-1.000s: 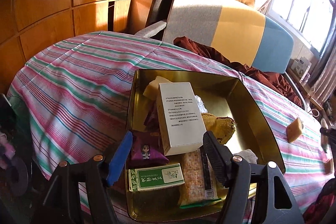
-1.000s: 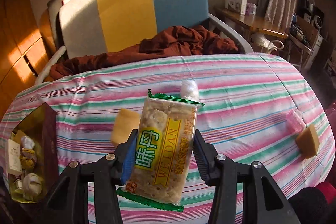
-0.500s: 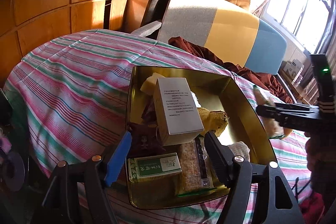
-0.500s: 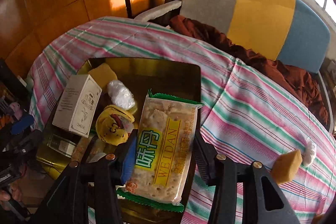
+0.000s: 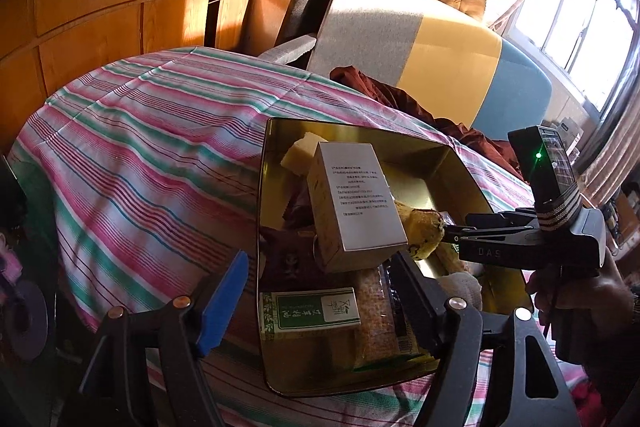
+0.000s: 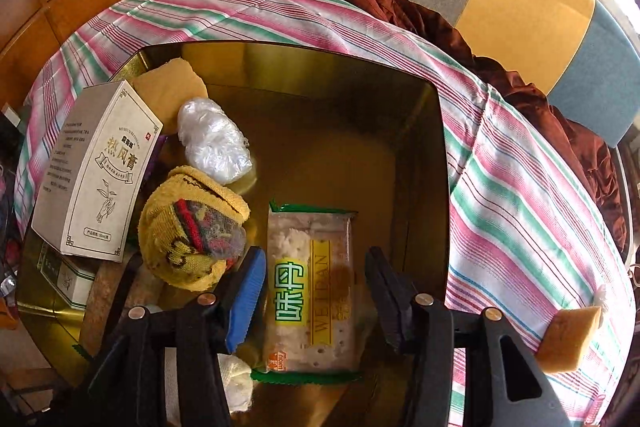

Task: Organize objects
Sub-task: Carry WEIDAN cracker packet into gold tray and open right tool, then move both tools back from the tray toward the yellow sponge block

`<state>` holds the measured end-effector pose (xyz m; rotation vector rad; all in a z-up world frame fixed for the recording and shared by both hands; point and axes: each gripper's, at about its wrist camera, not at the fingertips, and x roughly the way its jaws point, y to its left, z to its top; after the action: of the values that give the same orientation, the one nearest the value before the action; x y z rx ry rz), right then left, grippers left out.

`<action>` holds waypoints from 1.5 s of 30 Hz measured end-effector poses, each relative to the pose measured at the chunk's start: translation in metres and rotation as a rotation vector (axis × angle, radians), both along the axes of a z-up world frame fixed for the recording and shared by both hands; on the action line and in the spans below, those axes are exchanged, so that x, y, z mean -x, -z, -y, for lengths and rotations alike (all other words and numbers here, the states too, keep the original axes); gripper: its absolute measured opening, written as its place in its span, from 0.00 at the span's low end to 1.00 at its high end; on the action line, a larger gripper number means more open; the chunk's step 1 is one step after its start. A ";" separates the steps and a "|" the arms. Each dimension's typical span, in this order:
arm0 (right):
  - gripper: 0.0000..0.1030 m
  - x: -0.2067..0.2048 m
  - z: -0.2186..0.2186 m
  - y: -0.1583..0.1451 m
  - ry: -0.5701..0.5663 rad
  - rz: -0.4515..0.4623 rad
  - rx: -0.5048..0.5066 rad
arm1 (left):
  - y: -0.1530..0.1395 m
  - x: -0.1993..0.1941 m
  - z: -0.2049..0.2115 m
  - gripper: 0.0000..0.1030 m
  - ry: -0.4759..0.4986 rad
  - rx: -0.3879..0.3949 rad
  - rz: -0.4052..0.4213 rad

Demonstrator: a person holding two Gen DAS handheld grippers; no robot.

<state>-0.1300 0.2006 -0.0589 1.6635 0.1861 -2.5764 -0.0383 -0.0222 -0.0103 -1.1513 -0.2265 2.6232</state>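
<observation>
A gold tin (image 5: 360, 131) stands on the striped tablecloth (image 5: 140, 147). It holds a white box (image 5: 356, 203), a yellow knitted piece (image 6: 192, 227), a plastic-wrapped lump (image 6: 212, 143), a green-and-white box (image 5: 312, 309) and a yellow sponge (image 5: 300, 151). A cracker packet (image 6: 310, 291) lies in the tin between the fingers of my right gripper (image 6: 314, 259). Those jaws are opening, with a gap at the right pad. In the left wrist view, the right gripper (image 5: 450, 231) reaches into the tin from the right. My left gripper (image 5: 318, 263) stands open over the tin's near corner, gripping nothing.
Another yellow sponge (image 6: 568, 339) lies on the cloth to the right of the tin. A chair (image 5: 440, 59) with a reddish-brown cloth (image 6: 500, 59) on it stands behind the table. Wood panelling (image 5: 100, 7) lines the left wall. A hand (image 5: 572, 291) holds the right gripper.
The right gripper swung left with the cracker packet, from over the bare cloth to over the tin, then sank into it. Its jaws have parted from the packet. The left gripper barely moved.
</observation>
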 end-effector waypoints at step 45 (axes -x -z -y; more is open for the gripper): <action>0.78 -0.178 -0.342 -0.047 0.901 -0.316 0.046 | -0.041 -0.040 -0.161 0.85 0.389 0.157 -0.111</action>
<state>0.0479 0.5428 -0.0119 1.5283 -0.7835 -3.4052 0.0017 0.1386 0.0307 -0.9748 0.2102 2.3771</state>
